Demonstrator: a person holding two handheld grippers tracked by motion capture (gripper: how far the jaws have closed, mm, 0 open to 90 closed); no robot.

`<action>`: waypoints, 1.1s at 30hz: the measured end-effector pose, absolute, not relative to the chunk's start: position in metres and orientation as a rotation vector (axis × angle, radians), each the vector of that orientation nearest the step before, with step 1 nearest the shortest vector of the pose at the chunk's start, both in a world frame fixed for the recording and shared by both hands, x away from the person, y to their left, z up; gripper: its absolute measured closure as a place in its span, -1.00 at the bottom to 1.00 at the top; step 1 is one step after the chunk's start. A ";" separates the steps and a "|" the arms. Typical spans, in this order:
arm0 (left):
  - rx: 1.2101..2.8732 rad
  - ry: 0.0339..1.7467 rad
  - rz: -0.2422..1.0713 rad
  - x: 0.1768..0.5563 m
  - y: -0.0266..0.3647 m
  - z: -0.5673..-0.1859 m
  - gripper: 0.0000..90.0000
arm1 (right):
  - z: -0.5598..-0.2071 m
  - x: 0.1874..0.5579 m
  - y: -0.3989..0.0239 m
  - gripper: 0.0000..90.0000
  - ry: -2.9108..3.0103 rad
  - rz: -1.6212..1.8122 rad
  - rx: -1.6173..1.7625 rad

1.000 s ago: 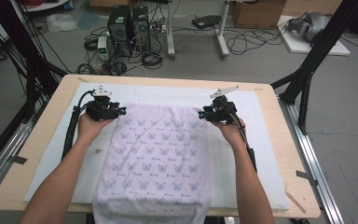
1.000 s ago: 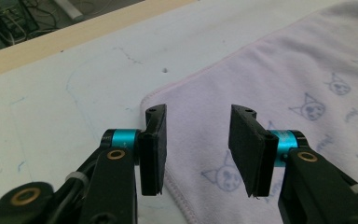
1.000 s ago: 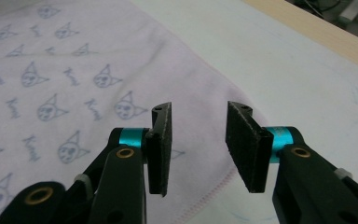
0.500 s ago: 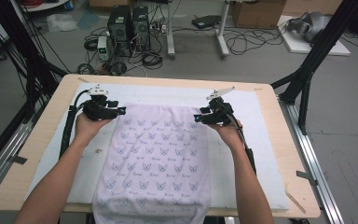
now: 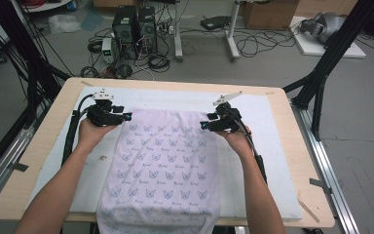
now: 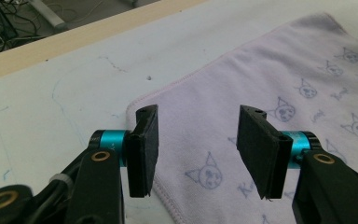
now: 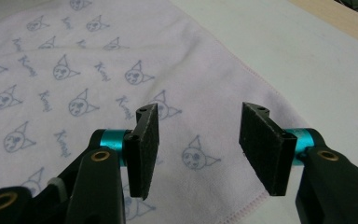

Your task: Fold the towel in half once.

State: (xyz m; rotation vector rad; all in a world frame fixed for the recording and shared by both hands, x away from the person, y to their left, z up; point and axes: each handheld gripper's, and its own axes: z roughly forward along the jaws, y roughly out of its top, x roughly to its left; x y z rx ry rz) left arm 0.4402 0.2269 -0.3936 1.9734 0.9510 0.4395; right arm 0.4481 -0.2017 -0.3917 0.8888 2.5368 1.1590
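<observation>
A pale lilac towel (image 5: 163, 161) printed with small cat faces lies flat on the white mat, its near end hanging over the table's front edge. My left gripper (image 5: 125, 117) hovers at the towel's far left corner (image 6: 142, 100). Its jaws have just been opening and stand apart over the hem, with nothing pressed between the pads (image 6: 144, 140). My right gripper (image 5: 204, 125) hovers at the far right corner (image 7: 261, 186). Its jaws have also just been opening, and the cloth lies below them, not gripped. Both show open in the gripper views: left gripper (image 6: 198, 144), right gripper (image 7: 205, 144).
The white mat (image 5: 272, 146) covers most of the wooden table (image 5: 302, 161), with bare mat on both sides of the towel. Black frame posts (image 5: 321, 73) stand at the table's sides. Computers and cables (image 5: 136, 29) lie on the floor beyond.
Both hands have stayed almost where they were at the towel's far corners. The right gripper has shifted slightly. The towel lies flat as before.
</observation>
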 end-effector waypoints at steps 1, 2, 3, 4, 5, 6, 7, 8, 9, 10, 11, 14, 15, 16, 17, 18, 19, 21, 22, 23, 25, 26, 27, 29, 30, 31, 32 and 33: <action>1.974 0.950 0.442 0.441 0.227 -0.394 0.09 | -0.392 0.448 -0.202 0.05 2.536 1.160 0.890; 1.977 0.952 0.439 0.441 0.227 -0.395 0.09 | -0.392 0.449 -0.202 0.06 2.532 1.162 0.888; 1.979 0.952 0.440 0.441 0.227 -0.395 0.09 | -0.392 0.449 -0.202 0.06 2.533 1.157 0.890; 1.988 0.950 0.440 0.442 0.227 -0.396 0.09 | -0.392 0.449 -0.203 0.06 2.530 1.151 0.890; 1.987 0.952 0.442 0.442 0.226 -0.397 0.10 | -0.392 0.450 -0.204 0.06 2.527 1.149 0.888; 1.988 0.954 0.443 0.443 0.226 -0.398 0.10 | -0.393 0.450 -0.206 0.06 2.525 1.146 0.901; 1.990 0.957 0.444 0.444 0.226 -0.399 0.10 | -0.393 0.451 -0.207 0.06 2.523 1.144 0.910; 1.993 0.956 0.446 0.445 0.226 -0.400 0.10 | -0.394 0.452 -0.209 0.06 2.521 1.141 0.916; 1.995 0.959 0.447 0.446 0.226 -0.402 0.10 | -0.394 0.452 -0.210 0.06 2.518 1.135 0.921; 2.002 0.959 0.446 0.447 0.226 -0.404 0.10 | -0.395 0.453 -0.211 0.06 2.516 1.131 0.919; 2.005 0.963 0.446 0.448 0.225 -0.406 0.10 | -0.395 0.454 -0.212 0.06 2.516 1.128 0.933; 2.017 0.971 0.454 0.451 0.225 -0.411 0.10 | -0.398 0.457 -0.217 0.05 2.508 1.120 0.963; 2.017 0.981 0.457 0.453 0.224 -0.414 0.10 | -0.400 0.458 -0.218 0.05 2.507 1.108 0.978; 2.026 0.988 0.459 0.454 0.224 -0.416 0.11 | -0.402 0.460 -0.219 0.05 2.506 1.093 0.983; 2.031 0.998 0.463 0.456 0.224 -0.418 0.12 | -0.405 0.461 -0.220 0.05 2.507 1.082 1.006; 2.035 1.008 0.466 0.457 0.224 -0.421 0.14 | -0.407 0.463 -0.222 0.06 2.504 1.068 1.019; 2.044 1.018 0.467 0.458 0.224 -0.423 0.14 | -0.409 0.464 -0.223 0.06 2.499 1.051 1.034; 2.062 1.048 0.462 0.462 0.225 -0.429 0.15 | -0.413 0.468 -0.226 0.07 2.491 1.041 1.071; 2.072 1.070 0.462 0.464 0.225 -0.433 0.16 | -0.416 0.469 -0.228 0.07 2.486 1.025 1.084; 2.078 1.092 0.465 0.465 0.225 -0.436 0.16 | -0.418 0.471 -0.229 0.09 2.481 1.013 1.104; 2.085 1.129 0.468 0.467 0.226 -0.441 0.16 | -0.423 0.473 -0.230 0.11 2.480 1.011 1.132; 2.080 1.134 0.465 0.468 0.226 -0.442 0.15 | -0.426 0.475 -0.230 0.12 2.480 1.000 1.131; 2.067 1.140 0.467 0.468 0.226 -0.442 0.15 | -0.428 0.475 -0.229 0.13 2.481 0.989 1.142; 2.060 1.142 0.473 0.469 0.226 -0.443 0.19 | -0.434 0.478 -0.228 0.15 2.478 0.961 1.153; 2.059 1.139 0.471 0.469 0.226 -0.443 0.30 | -0.436 0.478 -0.228 0.18 2.474 0.953 1.164; 2.057 1.141 0.464 0.469 0.225 -0.442 0.42 | -0.438 0.478 -0.229 0.25 2.458 0.978 1.172; 2.055 1.135 0.456 0.469 0.225 -0.442 0.53 | -0.438 0.478 -0.231 0.32 2.441 0.993 1.188; 2.066 1.120 0.456 0.469 0.224 -0.442 0.67 | -0.439 0.478 -0.232 0.42 2.432 1.008 1.198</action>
